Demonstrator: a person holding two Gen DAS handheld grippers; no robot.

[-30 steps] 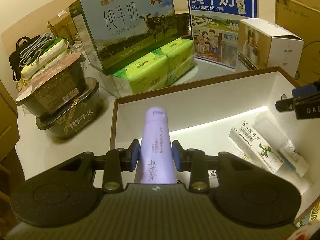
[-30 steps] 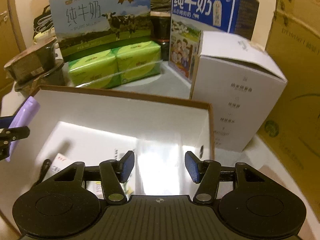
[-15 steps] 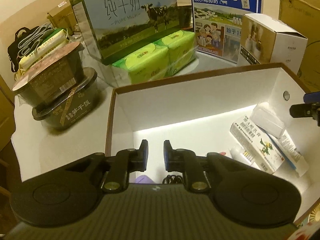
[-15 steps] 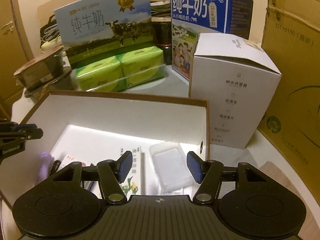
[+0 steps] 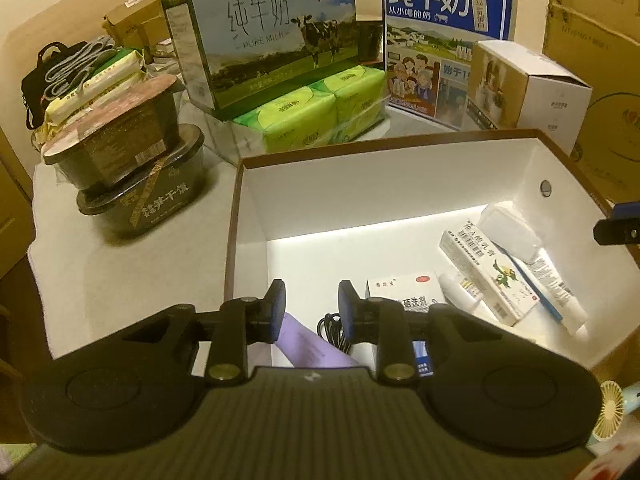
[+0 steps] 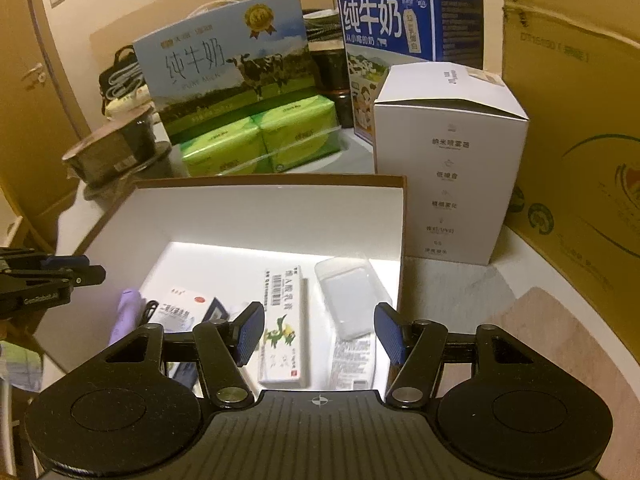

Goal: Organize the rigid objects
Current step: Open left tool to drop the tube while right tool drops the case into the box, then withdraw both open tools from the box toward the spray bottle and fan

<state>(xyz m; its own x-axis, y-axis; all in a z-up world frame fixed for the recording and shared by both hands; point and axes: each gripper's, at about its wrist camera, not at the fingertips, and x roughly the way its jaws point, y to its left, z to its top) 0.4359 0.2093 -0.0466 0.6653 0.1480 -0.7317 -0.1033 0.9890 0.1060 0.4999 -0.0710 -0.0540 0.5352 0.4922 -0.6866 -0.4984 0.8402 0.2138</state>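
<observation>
A white open box with a brown rim (image 5: 384, 144) holds the sorted items. A purple tube (image 5: 304, 344) lies on the box floor at its near left, beside a black cable (image 5: 330, 326). My left gripper (image 5: 312, 296) hovers just above the tube; its jaws are opening and nothing is between them. An ointment carton (image 6: 284, 320), a clear plastic case (image 6: 348, 296) and a white medicine box (image 5: 404, 288) also lie inside. My right gripper (image 6: 320, 320) stands open and empty over the box's near right side.
Behind the box stand two milk cartons (image 5: 272, 32) (image 6: 384, 28), green tissue packs (image 5: 316, 112), stacked black food bowls (image 5: 132, 176) at the left and a white carton (image 6: 448, 176) at the right. Large cardboard boxes (image 6: 580, 120) wall off the right side.
The left gripper let go of the purple tube, which now lies in the box; its jaws shut, then parted again. The right gripper drew back, so more of the box contents show.
</observation>
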